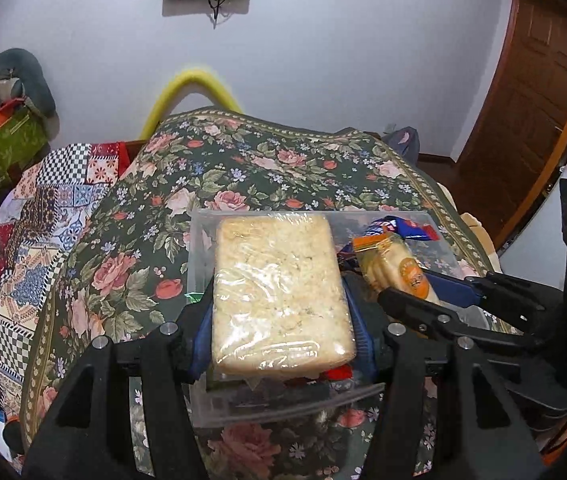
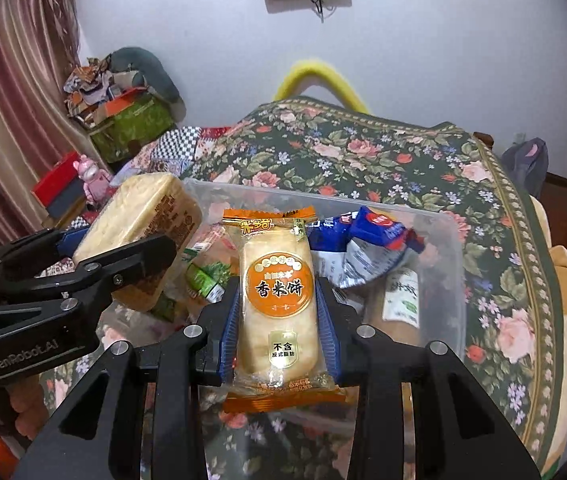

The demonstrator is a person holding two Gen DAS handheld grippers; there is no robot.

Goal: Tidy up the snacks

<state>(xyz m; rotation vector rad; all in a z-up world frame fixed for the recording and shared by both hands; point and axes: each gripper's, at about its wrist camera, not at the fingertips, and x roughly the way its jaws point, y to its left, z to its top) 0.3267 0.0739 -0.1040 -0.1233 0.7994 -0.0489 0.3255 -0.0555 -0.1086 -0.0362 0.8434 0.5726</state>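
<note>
- I am working over a bed covered by a floral bedspread point(image 1: 243, 168), with a clear plastic bin point(image 2: 449, 240) sitting on it; the bin is already holding blue packets point(image 2: 379, 228) and a green-labelled packet point(image 2: 401, 300).
- I am carrying a large pale cracker block point(image 1: 279, 292) in clear film with my left gripper point(image 1: 279, 320), jaws clamped on its two long sides, and it is hanging above the near-left part of the bin.
- It is looking stiff but brittle, and the film is looking slippery, so I am judging that a mid-length hold on the flat sides is suiting it best; squeezing harder would be risking a crack.
- I am holding an orange rice cracker pack point(image 2: 277, 300) in my right gripper point(image 2: 279, 312), jaws closed on its narrow sides at the middle, over the bin's centre.
- That pack is looking light and puffy, with crimped ends that are offering poor purchase.
- I am guessing both are heading into the bin, though its floor is partly hidden, so I cannot be picking a free spot yet.
</note>
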